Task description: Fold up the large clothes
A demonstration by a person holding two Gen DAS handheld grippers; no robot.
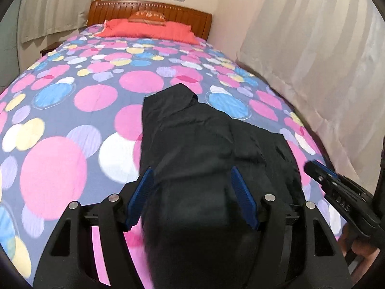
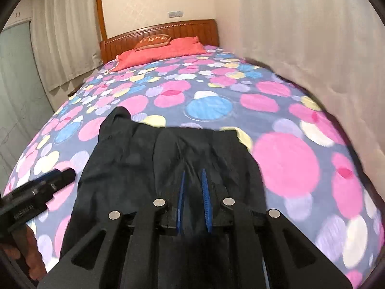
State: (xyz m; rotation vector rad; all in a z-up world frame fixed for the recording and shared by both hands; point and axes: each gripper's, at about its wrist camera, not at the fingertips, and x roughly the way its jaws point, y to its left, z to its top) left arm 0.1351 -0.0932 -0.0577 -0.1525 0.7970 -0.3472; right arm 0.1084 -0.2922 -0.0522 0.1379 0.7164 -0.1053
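Black cloth (image 1: 192, 144) bulges between the wide-set pads of the left claw (image 1: 192, 180) while the right claw (image 2: 193, 183), at 3 o'clock, pinches its near hem narrowly, probably for folding on the bed (image 1: 72, 110).

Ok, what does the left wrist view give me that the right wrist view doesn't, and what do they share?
Only the left wrist view: the left gripper with blue pads standing wide, a thick bundle of the black garment between them; whether they press it is unclear. The right gripper shows at its right edge.

Only the right wrist view: the right gripper nearly shut, pinching a thin fold, and a frosted glass door at the left.

Both: the garment on the polka-dot bedspread, red pillow, wooden headboard, pale curtains.
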